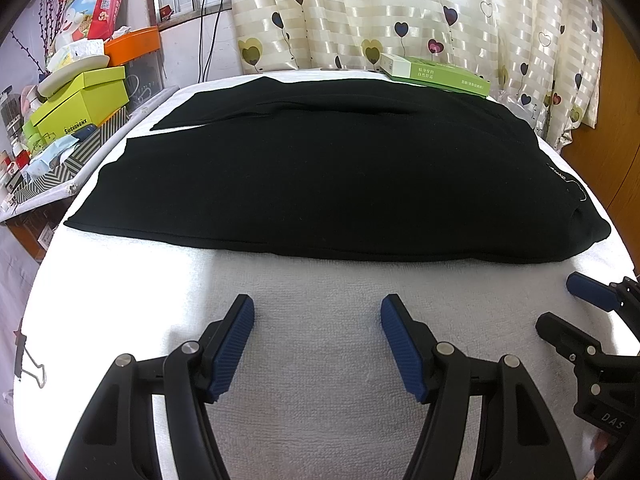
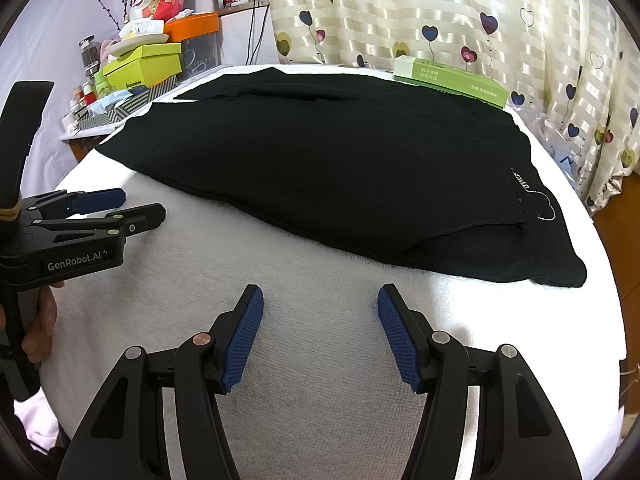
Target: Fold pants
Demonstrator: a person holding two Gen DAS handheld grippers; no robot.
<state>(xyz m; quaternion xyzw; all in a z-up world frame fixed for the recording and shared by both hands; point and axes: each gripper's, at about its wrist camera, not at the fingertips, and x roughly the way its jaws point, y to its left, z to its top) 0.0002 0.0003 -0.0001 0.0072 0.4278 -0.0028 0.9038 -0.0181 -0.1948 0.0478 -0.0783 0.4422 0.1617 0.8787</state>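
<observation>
1. Firstly, left wrist view. Left gripper (image 1: 317,312): black arms cut off by the lower frame edge; ribbed blue pads (image 1: 236,344) spread wide apart, released, empty, over white terry towel (image 1: 320,360). Black pants (image 1: 320,176): matte knit, lying flat across the towel beyond the fingertips, not touched; legs run to the left, waist end at the right with a small white label too small to read. Folds within the black cloth are hard to make out. Right gripper (image 1: 560,300): only partly in frame at the right edge, one blue pad and one black finger showing. Green carton (image 1: 436,74) at the far edge, just behind the pants. Heart-print curtain (image 1: 400,12), glossy stripes, behind.

2. Right wrist view. Right gripper (image 2: 320,304): blue ribbed pads parted wide, released, holding nothing, above the towel (image 2: 320,360). Pants (image 2: 340,168) lie ahead; near waist corner shows a layered edge. Left gripper (image 2: 140,204) enters at the left, jaws apart; a hand (image 2: 38,328) on its handle is mostly hidden. Stacked boxes (image 2: 140,64) at far left, blurred by distortion.
</observation>
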